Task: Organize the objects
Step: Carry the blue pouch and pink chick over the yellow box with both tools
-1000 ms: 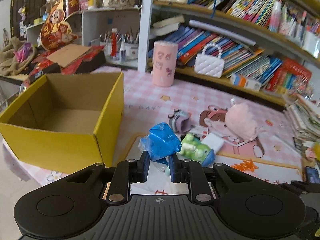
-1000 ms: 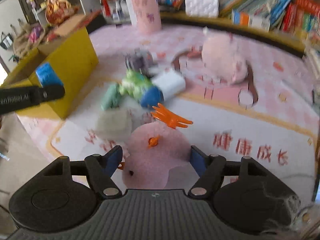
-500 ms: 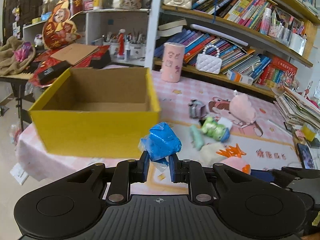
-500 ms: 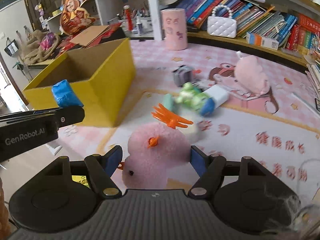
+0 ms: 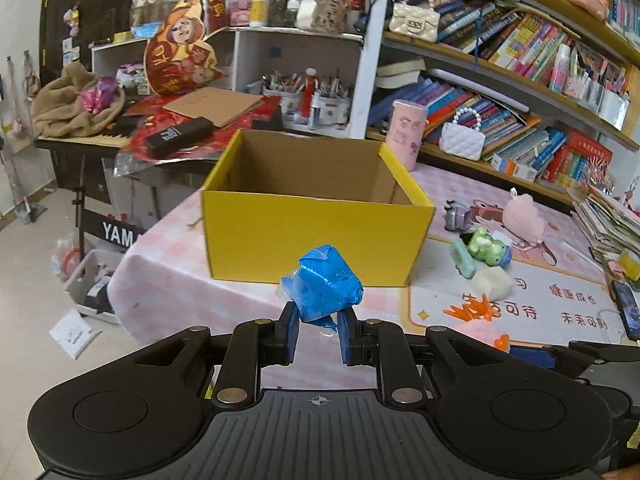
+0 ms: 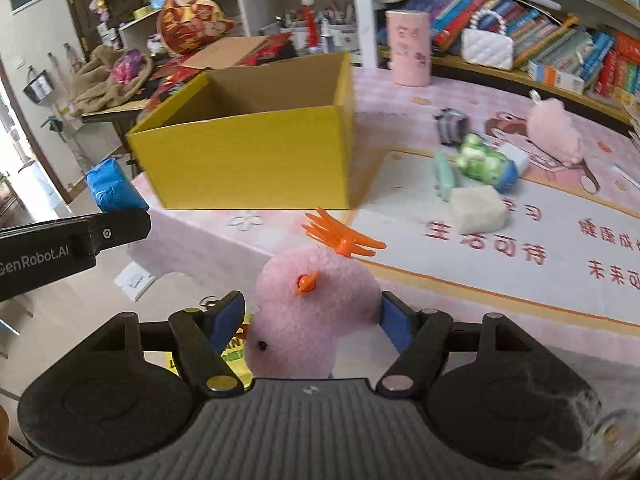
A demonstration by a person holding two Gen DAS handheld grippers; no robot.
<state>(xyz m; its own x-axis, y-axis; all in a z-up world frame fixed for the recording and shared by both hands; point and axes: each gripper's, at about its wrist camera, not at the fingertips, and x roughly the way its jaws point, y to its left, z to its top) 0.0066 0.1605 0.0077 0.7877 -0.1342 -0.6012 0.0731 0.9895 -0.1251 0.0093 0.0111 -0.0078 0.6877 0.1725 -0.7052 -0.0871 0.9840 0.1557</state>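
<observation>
My left gripper (image 5: 318,330) is shut on a crumpled blue packet (image 5: 322,288) and holds it in the air, off the table's near edge. Straight ahead stands an open yellow cardboard box (image 5: 316,232), with no contents visible. My right gripper (image 6: 312,320) is shut on a pink plush bird (image 6: 312,308) with an orange crest, also in the air before the table. In the right wrist view the yellow box (image 6: 256,160) lies ahead to the left. The left gripper's finger (image 6: 72,240) with the blue packet (image 6: 112,188) reaches in from the left.
On the pink mat right of the box lie a green frog toy (image 5: 486,246), a white block (image 5: 492,284), a pink plush (image 5: 522,216) and a small grey toy (image 5: 456,216). A pink cup (image 5: 408,134) stands behind. Bookshelves line the back; clutter lies on the floor at left.
Both grippers have drawn back and to the left from the mat, each keeping its object. The yellow box has come from the left side to the middle of the views.
</observation>
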